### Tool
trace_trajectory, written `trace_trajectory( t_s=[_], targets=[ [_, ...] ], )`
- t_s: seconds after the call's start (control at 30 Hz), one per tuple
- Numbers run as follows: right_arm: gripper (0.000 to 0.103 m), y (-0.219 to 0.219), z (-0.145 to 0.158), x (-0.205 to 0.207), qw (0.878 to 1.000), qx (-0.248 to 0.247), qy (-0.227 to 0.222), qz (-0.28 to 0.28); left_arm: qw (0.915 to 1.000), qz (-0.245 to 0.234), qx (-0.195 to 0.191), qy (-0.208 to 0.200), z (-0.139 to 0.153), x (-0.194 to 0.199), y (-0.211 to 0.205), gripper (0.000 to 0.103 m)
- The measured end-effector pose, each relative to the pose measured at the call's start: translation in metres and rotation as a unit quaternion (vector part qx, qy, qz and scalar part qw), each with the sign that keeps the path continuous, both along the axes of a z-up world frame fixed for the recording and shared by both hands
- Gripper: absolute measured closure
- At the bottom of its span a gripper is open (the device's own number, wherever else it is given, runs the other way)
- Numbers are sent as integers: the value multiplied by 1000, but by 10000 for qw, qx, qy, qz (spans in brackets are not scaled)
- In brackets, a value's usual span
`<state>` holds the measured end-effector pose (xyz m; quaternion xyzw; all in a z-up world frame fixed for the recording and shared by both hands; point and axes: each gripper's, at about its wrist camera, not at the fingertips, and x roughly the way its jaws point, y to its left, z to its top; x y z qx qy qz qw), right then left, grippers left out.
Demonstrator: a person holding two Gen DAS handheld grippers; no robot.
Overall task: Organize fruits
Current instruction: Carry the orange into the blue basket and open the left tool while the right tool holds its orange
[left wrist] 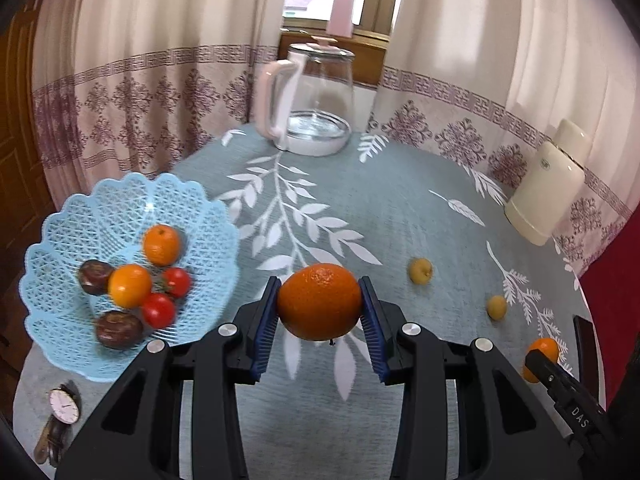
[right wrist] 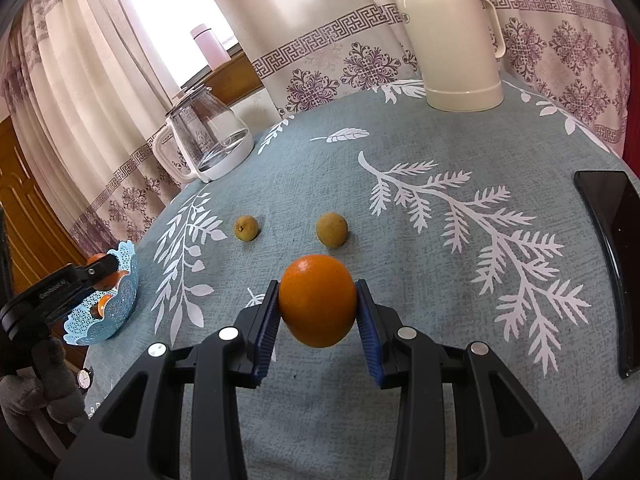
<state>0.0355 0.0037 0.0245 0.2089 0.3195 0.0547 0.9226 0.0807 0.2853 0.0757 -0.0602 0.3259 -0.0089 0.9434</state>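
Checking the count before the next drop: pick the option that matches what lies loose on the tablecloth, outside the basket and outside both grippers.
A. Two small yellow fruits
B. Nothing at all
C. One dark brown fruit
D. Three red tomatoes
A: two small yellow fruits sit on the tablecloth, while the tomatoes and dark fruits lie in the blue basket and each gripper holds an orange.
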Motion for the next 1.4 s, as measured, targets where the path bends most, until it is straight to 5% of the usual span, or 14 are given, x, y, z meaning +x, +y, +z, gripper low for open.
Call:
trace_trajectory(
  t_s=[0.53,1.0,1.2,1.4],
  targets=[
    [66,2,0,0,10000,-88,-17,-23,9967,764,-38,-280,19,-22,70,63],
    [66,3,-1,1,9999,-163,-1,-34,9888,1487,-32,-141,7,-36,133,63],
    [66,4,-1,1,9999,-163,0,-35,9823,1855,-101,-249,8,-44,155,44],
    [66,4,-1,1,9998,-178,2,-37,9790,2012,-56,-333,11,-47,165,41]
  ],
)
